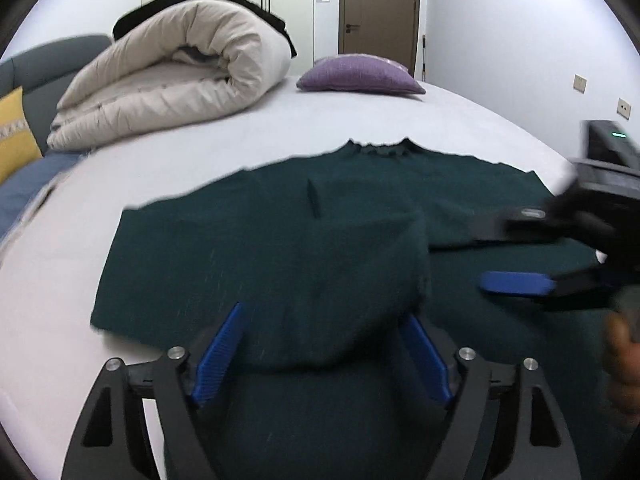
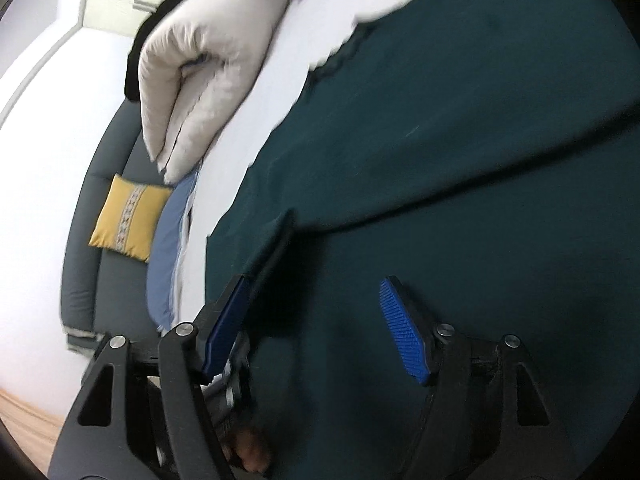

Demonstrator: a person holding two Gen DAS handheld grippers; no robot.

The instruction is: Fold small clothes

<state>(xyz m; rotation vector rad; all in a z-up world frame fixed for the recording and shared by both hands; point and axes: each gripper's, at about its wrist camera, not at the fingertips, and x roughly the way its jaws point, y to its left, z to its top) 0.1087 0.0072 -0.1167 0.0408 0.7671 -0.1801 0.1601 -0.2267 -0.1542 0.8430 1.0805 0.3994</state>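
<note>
A white bed (image 1: 360, 120) carries a rolled cream duvet (image 1: 172, 80) at its far left, with a purple cushion (image 1: 360, 76) beside it. A dark green sweater (image 1: 280, 248) lies flat across the near part (one sleeve folded over its front). The left gripper (image 1: 320, 356) hangs over the hem, jaws apart, gripping nothing. The right gripper (image 2: 316, 328) is spread too, above the cloth.

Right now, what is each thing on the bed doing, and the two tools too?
Green sweater: lying flat on the bed, one sleeve folded across its front.
Left tool: open over the sweater, gripping nothing.
Right tool: open above the sweater.
Cream duvet: rolled up.
Purple pillow: lying flat.
</note>
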